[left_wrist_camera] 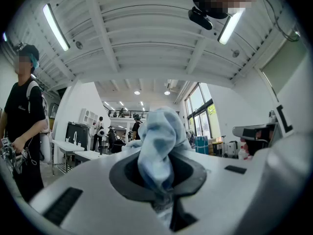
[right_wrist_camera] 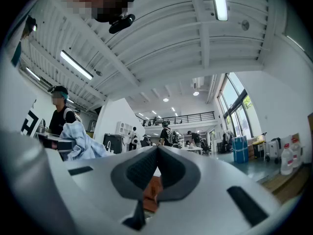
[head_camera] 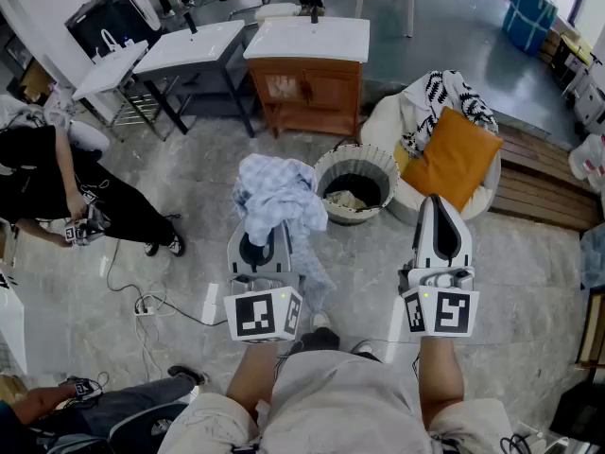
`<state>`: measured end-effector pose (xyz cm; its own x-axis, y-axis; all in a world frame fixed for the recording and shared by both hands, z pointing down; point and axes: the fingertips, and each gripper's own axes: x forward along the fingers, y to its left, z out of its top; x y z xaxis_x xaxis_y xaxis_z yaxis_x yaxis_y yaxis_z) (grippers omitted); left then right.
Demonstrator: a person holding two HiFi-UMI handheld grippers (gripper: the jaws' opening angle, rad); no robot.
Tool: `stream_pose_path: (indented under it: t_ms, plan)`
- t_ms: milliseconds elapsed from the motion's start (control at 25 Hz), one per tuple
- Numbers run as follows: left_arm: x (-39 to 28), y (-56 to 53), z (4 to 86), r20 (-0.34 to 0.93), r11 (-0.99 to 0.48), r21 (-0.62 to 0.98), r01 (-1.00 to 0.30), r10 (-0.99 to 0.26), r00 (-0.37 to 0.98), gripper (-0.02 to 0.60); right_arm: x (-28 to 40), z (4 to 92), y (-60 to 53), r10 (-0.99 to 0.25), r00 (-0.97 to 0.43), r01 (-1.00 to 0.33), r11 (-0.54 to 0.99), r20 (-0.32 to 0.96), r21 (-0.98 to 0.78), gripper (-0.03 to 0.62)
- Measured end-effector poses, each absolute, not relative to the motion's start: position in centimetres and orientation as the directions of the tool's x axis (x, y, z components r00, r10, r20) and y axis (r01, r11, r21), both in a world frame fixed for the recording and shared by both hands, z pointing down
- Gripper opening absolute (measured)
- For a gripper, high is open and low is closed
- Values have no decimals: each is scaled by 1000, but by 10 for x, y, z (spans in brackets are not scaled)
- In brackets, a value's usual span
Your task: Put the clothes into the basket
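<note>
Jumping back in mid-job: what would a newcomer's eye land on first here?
First, the bunched light blue cloth clamped in the left gripper, held up just left of the round basket on the floor. Next, the orange cushion to the right of the basket, and the right gripper, shut and empty.

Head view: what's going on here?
A person holds a claw in each hand. The left claw is shut on a light blue cloth, held up in the air just left of the basket, not yet over it. The right claw is shut and empty. The basket stands on the floor ahead with something pale in it.
</note>
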<state>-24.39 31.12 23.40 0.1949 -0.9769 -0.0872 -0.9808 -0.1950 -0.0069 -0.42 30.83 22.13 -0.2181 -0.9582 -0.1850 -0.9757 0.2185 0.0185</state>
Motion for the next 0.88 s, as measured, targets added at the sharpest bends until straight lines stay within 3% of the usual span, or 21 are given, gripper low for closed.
stream_pose_path:
  t_ms: [400,880]
  plan:
    - [-222,332,240,-102,-184,-14,-983,-977,185,51,20,234,328,-963,-218,-976,219,-156,15,-12]
    - [-243,290,251,-103,-224,16,-975,-970,221,51,-9,244,294,-962,-215,-975,222,-170,-20,-12]
